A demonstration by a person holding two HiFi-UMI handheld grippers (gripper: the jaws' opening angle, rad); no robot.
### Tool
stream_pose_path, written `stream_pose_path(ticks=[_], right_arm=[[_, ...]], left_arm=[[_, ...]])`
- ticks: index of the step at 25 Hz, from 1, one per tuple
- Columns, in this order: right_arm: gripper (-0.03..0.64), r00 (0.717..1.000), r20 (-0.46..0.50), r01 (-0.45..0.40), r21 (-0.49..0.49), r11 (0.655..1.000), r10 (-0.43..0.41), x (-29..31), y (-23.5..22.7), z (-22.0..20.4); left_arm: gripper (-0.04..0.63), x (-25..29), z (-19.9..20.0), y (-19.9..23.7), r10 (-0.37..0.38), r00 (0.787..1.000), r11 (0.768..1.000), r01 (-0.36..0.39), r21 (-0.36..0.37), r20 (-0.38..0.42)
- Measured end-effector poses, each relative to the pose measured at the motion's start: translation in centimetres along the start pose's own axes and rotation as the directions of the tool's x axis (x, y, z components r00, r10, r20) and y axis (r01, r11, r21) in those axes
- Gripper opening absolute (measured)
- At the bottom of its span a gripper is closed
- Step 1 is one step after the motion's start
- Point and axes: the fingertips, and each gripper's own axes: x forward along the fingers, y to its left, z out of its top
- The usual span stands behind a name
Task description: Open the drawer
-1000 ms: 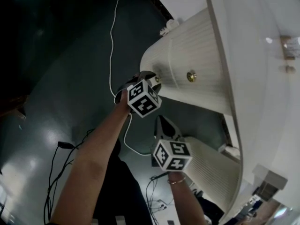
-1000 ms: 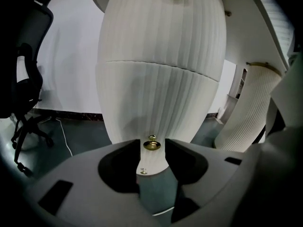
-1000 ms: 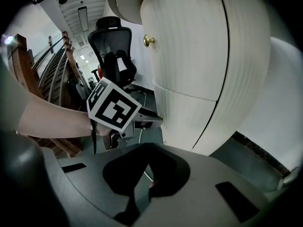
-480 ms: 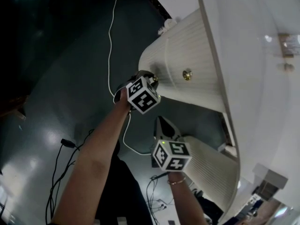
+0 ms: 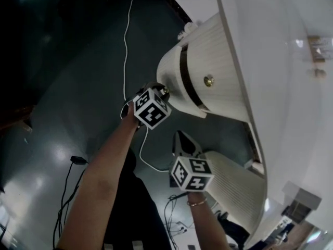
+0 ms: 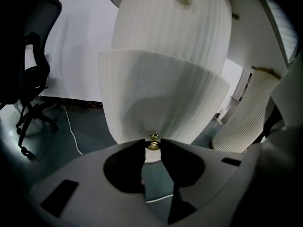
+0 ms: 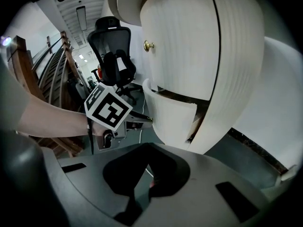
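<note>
As left gripper [image 6: 152, 144] jaws pinch its brass knob [image 6: 153, 139], right gripper's [image 7: 150, 183] together, ribbed white drawer [image 6: 156, 98] stands ajar.

head view looks steeply down; left gripper view faces the drawer [image 6: 158, 96] close; right gripper view, farther right, shares it

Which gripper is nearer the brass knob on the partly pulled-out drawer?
Left. The left gripper is closed on the knob of the drawer. The right gripper hangs apart from it, lower in the head view, holding nothing.
</note>
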Motion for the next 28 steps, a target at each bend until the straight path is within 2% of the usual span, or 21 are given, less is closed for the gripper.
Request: stream_pose_path(ticks=[11, 19, 28], right_arm=[[0.003, 1.000, -0.018, -0.019, 0.006, 1.000, 0.019, -1.8, 2.8, -1.0], [0.003, 0.999, -0.041, -0.014, 0.021, 1.000, 0.015, -3.3, 4.3, -2.8], [0.003, 0.998, -0.057, -0.009, 0.029, 1.000, 0.011, -4.6, 5.2, -4.5]], left_arm=[[0.101, -4.5, -5.7, 0.7, 0.035, 0.996, 0.998, -0.039, -0.050, -0.081], [0.100, -7.1, -8.7, 1.4, 0.062, 0.994, 0.984, -0.076, -0.158, -0.093], [0.098, -9.0, -11.1, 1.7, 0.084, 0.990, 0.976, -0.105, -0.190, -0.117]])
